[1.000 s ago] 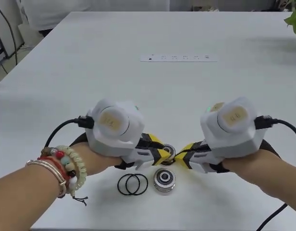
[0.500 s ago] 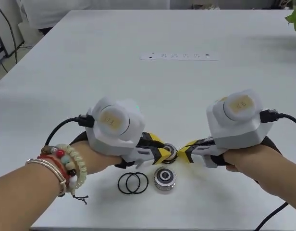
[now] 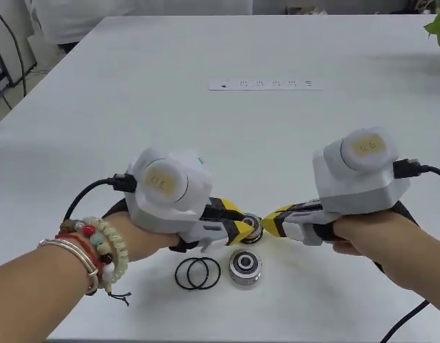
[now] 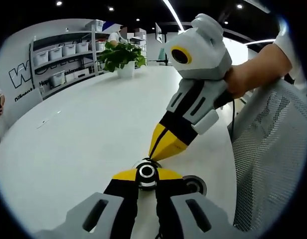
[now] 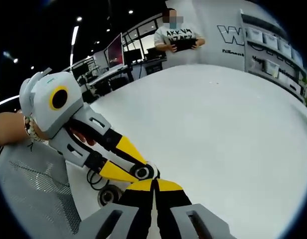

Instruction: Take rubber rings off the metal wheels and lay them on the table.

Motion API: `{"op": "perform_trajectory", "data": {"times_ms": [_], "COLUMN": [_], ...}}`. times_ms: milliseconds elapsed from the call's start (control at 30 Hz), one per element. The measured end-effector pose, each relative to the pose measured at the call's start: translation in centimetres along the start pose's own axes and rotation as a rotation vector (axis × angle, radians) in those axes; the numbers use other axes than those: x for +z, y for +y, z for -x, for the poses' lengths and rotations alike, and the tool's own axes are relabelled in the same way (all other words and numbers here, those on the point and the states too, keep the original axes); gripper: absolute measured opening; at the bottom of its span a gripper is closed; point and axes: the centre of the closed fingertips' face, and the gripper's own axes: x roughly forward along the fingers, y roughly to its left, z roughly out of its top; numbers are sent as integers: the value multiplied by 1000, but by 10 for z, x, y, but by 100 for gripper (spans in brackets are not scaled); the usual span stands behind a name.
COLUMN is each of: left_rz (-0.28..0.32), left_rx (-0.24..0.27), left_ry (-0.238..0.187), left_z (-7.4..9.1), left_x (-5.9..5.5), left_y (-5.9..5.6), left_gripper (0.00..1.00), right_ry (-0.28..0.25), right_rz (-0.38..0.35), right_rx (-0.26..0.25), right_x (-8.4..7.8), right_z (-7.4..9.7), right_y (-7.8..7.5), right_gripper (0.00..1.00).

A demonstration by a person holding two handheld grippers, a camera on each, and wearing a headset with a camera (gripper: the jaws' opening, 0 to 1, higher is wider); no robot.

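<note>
Held a metal wheel [image 4: 147, 172] up off the desk [image 3: 206, 143], clamped between the closed jaws of the left hand-held gripper [image 3: 246, 229], presumably so that the rim stood free and could be reached from the side. Met it head-on with the right hand-held gripper [image 3: 271, 224], jaws pressed together into a point and that point touching the wheel's edge. Could not make out whether a lip of rubber was nipped between those jaws, being too small to tell. Read this as a peeling set-up, with one tool serving as a vice and the other as a fingernail.

Had a second wheel [image 3: 245, 264] lying flat on the desk just below the meeting tips, and just beside it, to the left, two rubber rings [image 3: 198, 272], overlapping and clear of any wheel. Probably grouped these near the front edge to keep stripped and waiting parts within easy reach. Judged from the two loose rings that the job was partly done. Could not tell whether the second wheel wore a ring.
</note>
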Motion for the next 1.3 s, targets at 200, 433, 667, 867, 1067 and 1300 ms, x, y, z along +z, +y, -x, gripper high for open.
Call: {"op": "perform_trajectory", "data": {"times_ms": [200, 433, 667, 867, 1067, 1300], "left_rz": [7, 5, 3, 2, 2, 0], "left_rx": [6, 8, 10, 12, 11, 13], "left_ry": [-1, -1, -2, -2, -3, -6], "left_z": [0, 0, 0, 0, 0, 0], "left_x": [0, 0, 0, 0, 0, 0], "left_y": [0, 0, 1, 1, 0, 0], "left_gripper": [8, 8, 8, 8, 8, 8], "right_ry": [5, 5, 3, -2, -5, -13], "right_rz": [-2, 2, 13, 10, 23, 43], "right_rx": [-3, 0, 3, 11, 19, 30], "right_x": [1, 1, 4, 4, 6, 8], "right_z": [0, 0, 0, 1, 1, 2], "right_y": [1, 2, 5, 5, 8, 10], "right_gripper": [0, 0, 0, 0, 0, 0]}}
